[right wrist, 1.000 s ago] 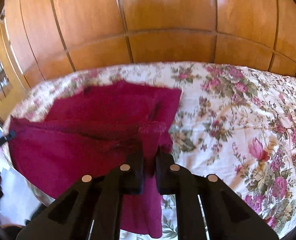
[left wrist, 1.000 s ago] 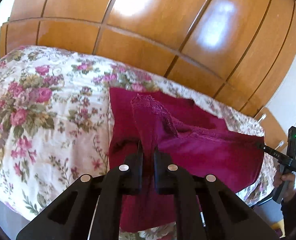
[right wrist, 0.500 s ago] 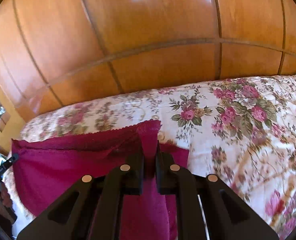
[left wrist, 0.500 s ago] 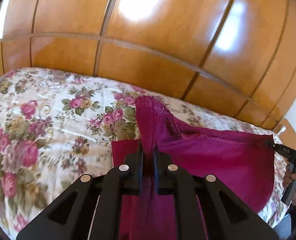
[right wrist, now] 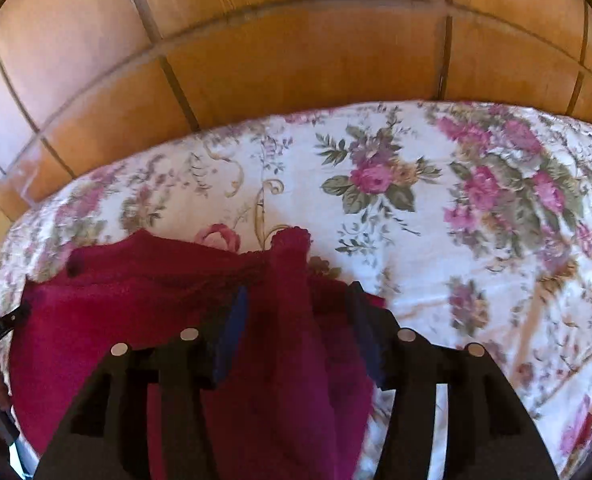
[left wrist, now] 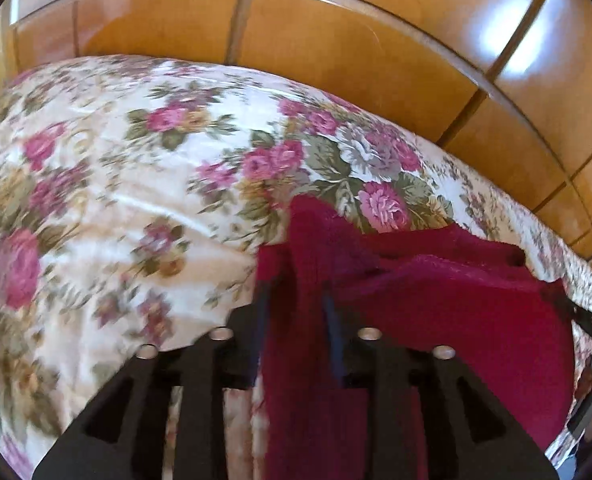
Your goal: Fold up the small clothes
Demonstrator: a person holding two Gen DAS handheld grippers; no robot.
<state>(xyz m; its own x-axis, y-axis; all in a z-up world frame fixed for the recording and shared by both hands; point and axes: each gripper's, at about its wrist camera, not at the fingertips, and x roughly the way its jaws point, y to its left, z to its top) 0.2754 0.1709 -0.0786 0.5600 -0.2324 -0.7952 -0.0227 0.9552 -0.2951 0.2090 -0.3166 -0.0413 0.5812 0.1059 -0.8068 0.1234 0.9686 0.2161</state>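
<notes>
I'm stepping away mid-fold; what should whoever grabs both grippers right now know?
Left gripper: open, a garment corner loose between its fingers.
Right gripper: open, the other corner between its fingers.
The garment lies on the bed and appears doubled over itself, so one fold looks done.
Left to do: pull clear, smooth it, probably fold again.

Left claw (left wrist: pixel 296 304) and right claw (right wrist: pixel 296 304) both spread apart.

A bed with a floral bedspread (left wrist: pixel 107 200) carries a crimson garment (left wrist: pixel 448 320), which lies directly ahead of the left gripper (left wrist: pixel 296 304) and spreads to its right. From the right gripper (right wrist: pixel 296 304) it spreads to the left, toward the bedspread's near edge.
</notes>
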